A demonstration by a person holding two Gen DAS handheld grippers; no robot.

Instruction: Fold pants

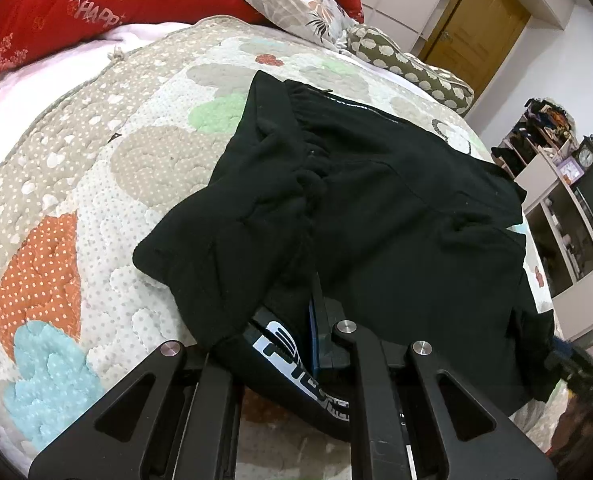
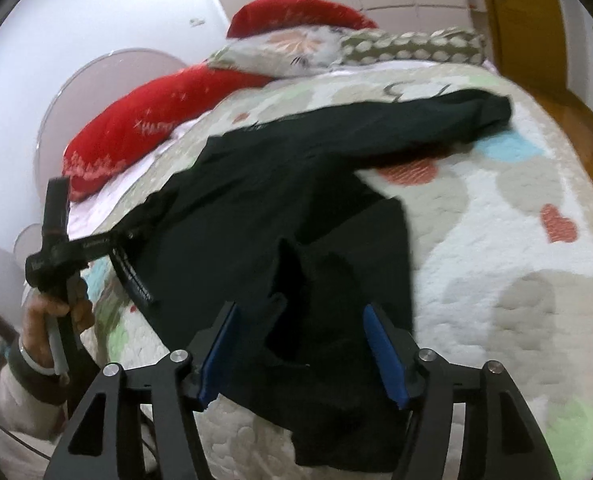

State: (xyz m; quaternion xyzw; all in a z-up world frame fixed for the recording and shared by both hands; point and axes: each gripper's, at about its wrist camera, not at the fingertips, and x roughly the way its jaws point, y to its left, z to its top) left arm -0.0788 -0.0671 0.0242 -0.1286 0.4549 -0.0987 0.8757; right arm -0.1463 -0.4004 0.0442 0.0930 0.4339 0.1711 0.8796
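Observation:
Black pants (image 1: 356, 200) lie on a patterned quilt (image 1: 76, 208), with the gathered waistband and a white-lettered band near my left gripper. My left gripper (image 1: 316, 320) is shut on the waistband edge; the cloth hides its pads. In the right wrist view the pants (image 2: 296, 200) spread across the quilt (image 2: 496, 260), one leg reaching to the far right. My right gripper (image 2: 300, 344) is open, its blue pads (image 2: 380, 344) on either side of a folded part of the cloth. The left gripper (image 2: 108, 244) also shows there, held in a hand at the waistband.
Red pillows (image 1: 96, 4) and a floral pillow (image 1: 296, 0) lie at the head of the bed. A wooden door (image 1: 476, 32) and shelves (image 1: 556, 184) stand beyond the bed's right edge. A hand (image 2: 52, 312) holds the left gripper's handle.

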